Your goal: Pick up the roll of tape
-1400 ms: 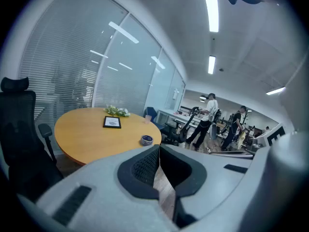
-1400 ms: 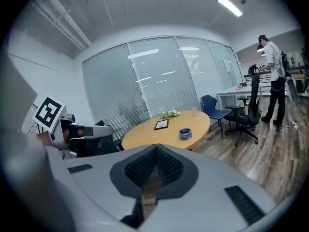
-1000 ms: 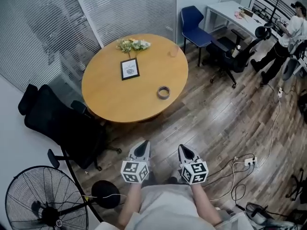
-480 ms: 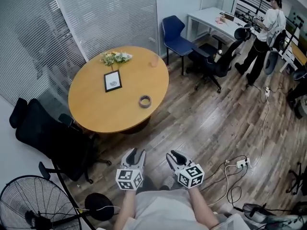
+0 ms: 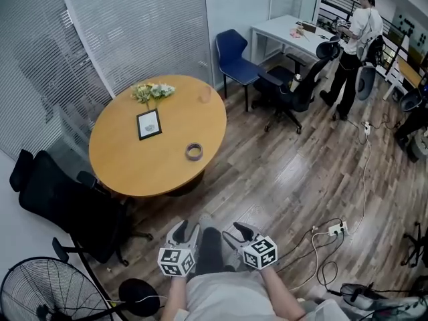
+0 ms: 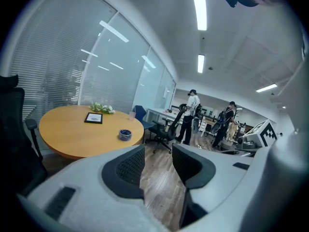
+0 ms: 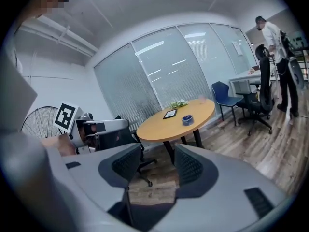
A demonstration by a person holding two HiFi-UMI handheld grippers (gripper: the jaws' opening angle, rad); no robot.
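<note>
The tape [image 5: 194,152] is seen lying flat on the round table [image 5: 127,169], near its right edge and to the right of a framed picture [image 5: 148,124]. Over the floor [image 5: 281,172], well apart from the tape, the left gripper [image 5: 184,228] is held with its jaws opening and nothing between them. Just beside it, the right gripper [image 5: 239,231] is likewise opening and empty.

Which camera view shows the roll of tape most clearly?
The head view: from above, the roll of tape shows its open ring, with nothing in front of it. The left gripper view shows the roll low, from the side; the right gripper view shows it small and distant.
</note>
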